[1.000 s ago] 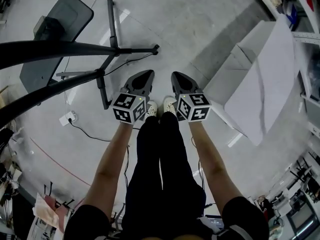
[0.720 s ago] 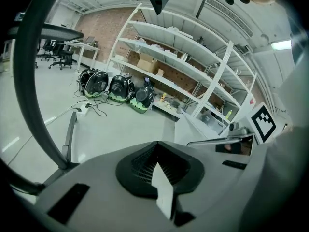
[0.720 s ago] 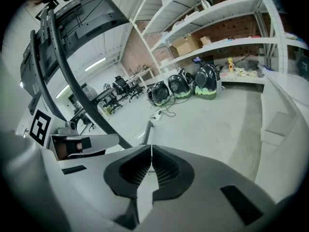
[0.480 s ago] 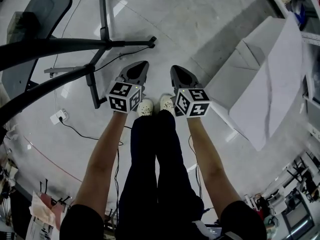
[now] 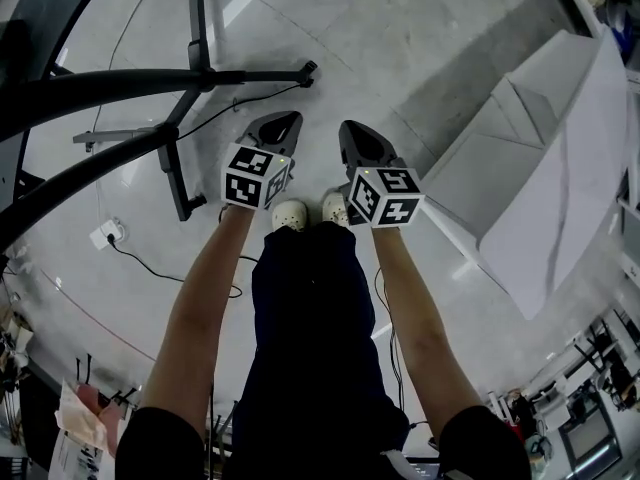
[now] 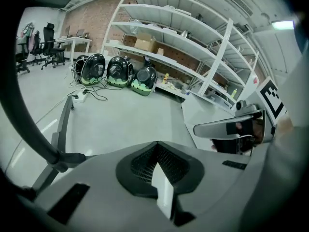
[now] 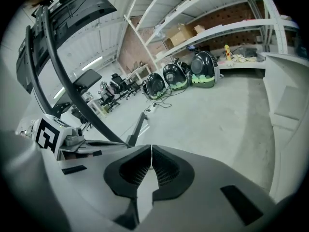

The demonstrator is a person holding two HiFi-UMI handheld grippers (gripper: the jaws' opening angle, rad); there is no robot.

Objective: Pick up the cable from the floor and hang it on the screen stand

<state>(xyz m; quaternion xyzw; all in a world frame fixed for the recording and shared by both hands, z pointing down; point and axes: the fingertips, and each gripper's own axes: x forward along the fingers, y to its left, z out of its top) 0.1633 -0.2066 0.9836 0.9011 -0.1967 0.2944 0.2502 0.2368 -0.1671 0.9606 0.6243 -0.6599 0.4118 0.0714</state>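
Grey polished concrete floor (image 5: 400,38), workshop with white shelving racks (image 6: 193,47) along a brick wall. On my right sat a big white slanted panel structure (image 5: 540,168). The black tubular screen stand (image 5: 255,74) stood ahead and to the left, legs splayed on the floor, curved posts sweeping across the left of the head view.

I held both grippers out level over the floor, side by side, apart from each other. The left gripper (image 5: 288,120) had its jaws fully together, nothing between them. The right gripper (image 5: 347,128) was the same: jaws closed, empty.

The thin black cable (image 5: 160,269) lay on the floor to my left, running from a small white power strip (image 5: 105,233) toward my legs, well clear of either gripper and not on the stand.
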